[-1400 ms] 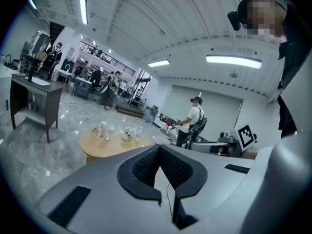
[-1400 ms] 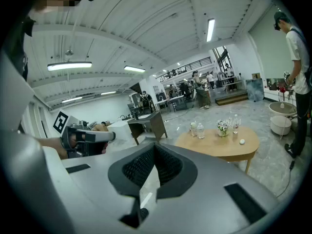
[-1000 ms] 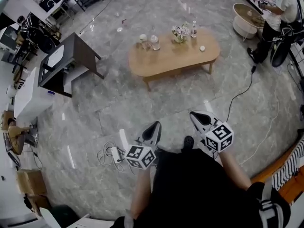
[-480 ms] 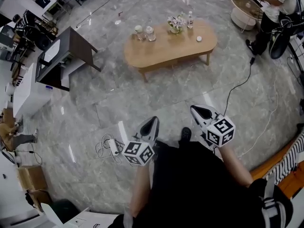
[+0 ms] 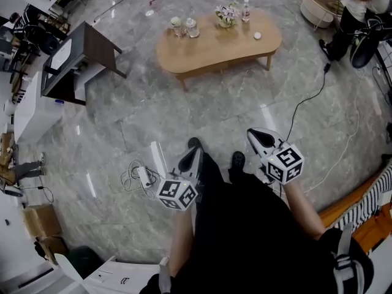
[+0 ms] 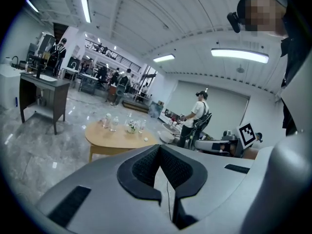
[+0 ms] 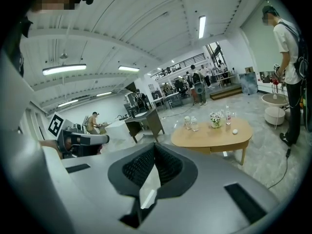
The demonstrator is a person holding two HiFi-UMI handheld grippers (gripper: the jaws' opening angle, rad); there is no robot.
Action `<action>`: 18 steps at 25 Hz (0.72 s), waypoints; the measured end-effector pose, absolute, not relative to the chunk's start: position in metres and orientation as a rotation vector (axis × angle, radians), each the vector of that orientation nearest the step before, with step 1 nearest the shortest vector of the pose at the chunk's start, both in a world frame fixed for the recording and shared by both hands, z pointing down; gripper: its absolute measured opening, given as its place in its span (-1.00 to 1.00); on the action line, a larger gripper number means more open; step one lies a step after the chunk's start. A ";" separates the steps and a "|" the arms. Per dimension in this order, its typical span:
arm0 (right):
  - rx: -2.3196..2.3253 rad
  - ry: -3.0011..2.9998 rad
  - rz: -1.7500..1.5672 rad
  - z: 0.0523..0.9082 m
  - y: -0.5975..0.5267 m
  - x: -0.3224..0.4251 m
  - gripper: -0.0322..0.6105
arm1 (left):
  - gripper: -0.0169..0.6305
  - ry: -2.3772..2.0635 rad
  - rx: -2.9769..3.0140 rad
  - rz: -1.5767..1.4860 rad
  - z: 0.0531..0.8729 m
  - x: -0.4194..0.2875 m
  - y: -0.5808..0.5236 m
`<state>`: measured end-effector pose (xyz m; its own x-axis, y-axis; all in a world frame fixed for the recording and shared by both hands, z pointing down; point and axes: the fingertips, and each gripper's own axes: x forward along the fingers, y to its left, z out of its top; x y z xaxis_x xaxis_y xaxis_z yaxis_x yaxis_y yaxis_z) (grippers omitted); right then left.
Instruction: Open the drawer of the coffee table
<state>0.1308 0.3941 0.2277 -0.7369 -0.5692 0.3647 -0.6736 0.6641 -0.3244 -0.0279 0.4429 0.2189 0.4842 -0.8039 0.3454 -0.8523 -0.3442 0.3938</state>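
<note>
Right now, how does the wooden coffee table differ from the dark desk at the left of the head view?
The coffee table is light wood; the desk is dark brown. The coffee table's top is a rounded oval; the desk's has square corners. The coffee table is low and carries flowers; the desk stands taller, with a shelf underneath. Both stand on the grey floor.

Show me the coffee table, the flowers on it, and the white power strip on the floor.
coffee table [image 5: 211,46], head view, bare middle of its wooden top.
flowers [image 5: 225,15], head view, middle of the bunch.
power strip [image 5: 144,176], head view, middle of its white body.
</note>
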 end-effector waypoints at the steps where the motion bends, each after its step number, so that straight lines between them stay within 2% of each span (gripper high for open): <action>1: 1.010 -2.642 0.654 0.230 0.393 0.129 -0.86 | -0.91 -1.365 2.204 0.117 0.221 -0.032 0.440; 11: 1.125 -2.562 0.662 0.236 0.347 0.102 -0.86 | -0.91 -1.299 2.222 0.081 0.233 -0.071 0.373; 18: 1.183 -2.600 0.665 0.216 0.288 0.036 -0.86 | -0.91 -1.210 2.305 0.071 0.216 -0.117 0.308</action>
<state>0.0359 0.2876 0.2157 -0.6568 -0.6602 0.3644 -0.7541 0.5767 -0.3144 -0.1166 0.3083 0.2160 0.5976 -0.7505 0.2822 -0.7782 -0.4581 0.4296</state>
